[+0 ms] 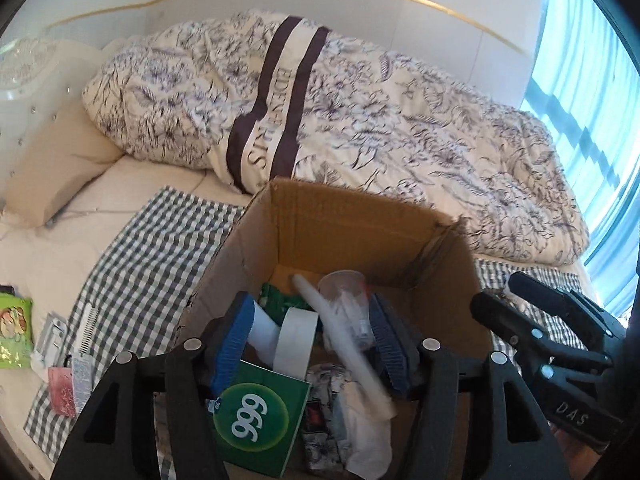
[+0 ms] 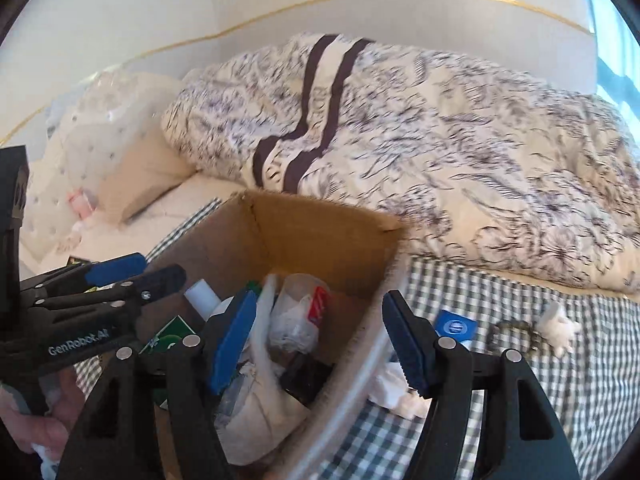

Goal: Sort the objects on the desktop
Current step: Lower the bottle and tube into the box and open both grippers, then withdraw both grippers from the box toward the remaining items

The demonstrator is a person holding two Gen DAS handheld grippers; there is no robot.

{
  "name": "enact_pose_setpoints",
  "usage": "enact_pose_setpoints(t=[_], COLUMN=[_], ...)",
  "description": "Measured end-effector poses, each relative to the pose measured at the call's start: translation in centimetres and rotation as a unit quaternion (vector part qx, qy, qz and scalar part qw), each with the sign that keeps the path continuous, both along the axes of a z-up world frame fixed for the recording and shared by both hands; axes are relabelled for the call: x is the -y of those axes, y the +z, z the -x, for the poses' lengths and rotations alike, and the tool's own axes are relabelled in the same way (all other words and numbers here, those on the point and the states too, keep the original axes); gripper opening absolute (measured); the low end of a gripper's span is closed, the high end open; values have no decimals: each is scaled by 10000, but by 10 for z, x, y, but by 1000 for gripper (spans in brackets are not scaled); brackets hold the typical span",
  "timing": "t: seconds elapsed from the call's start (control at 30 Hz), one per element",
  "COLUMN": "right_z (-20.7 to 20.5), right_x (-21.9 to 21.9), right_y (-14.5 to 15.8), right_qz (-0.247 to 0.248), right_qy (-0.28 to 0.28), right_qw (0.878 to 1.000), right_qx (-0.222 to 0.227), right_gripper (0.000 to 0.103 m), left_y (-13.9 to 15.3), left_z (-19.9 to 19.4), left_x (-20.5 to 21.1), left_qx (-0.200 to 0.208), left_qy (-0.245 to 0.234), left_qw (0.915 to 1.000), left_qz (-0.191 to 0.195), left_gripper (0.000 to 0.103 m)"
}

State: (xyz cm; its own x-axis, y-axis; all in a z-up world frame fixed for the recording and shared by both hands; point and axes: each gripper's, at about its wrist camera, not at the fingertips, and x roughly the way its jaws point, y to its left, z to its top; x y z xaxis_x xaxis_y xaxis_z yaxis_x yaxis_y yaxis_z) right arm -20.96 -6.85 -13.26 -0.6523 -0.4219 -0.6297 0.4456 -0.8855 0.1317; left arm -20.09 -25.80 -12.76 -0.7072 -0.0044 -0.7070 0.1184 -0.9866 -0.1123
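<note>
left wrist view: left gripper [image 1: 308, 340] jaws open over the cardboard box [image 1: 352, 224]; right gripper [image 2: 320, 344] jaws open too. beside the box, the crumpled tissue [image 2: 394, 394] looks light and soft; pinch its middle.

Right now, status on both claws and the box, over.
Both claws open, empty: left claw over cardboard box, right claw straddling its right wall. Box part full. Loose items remain on checked cloth either side. Nothing blocking.
</note>
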Motion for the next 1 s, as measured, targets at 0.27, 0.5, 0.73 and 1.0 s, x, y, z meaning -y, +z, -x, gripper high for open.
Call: enact_pose_setpoints(t=[0.27, 0.5, 0.73, 1.0], right_z=[-34, -76, -113, -142], right_x=[-64, -109, -144, -185], right_y=[33, 60, 86, 97], right_qz=[107, -57, -76, -485], right_qy=[-450, -611, -709, -752], right_qw=[9983, 9960, 9936, 9892], right_qx=[-365, -652, -878, -1163], right_gripper=[69, 75, 86, 99], left_y=[44, 81, 104, 108], left_z=[-40, -84, -113, -125], left_x=[-28, -51, -81, -123], left_qx=[-648, -1325, -1668, -1865], left_qy=[-61, -152, -332, -539], left_qw=[9978, 9910, 9848, 9795], left_qz=[156, -98, -342, -536], left_gripper=[68, 100, 103, 103])
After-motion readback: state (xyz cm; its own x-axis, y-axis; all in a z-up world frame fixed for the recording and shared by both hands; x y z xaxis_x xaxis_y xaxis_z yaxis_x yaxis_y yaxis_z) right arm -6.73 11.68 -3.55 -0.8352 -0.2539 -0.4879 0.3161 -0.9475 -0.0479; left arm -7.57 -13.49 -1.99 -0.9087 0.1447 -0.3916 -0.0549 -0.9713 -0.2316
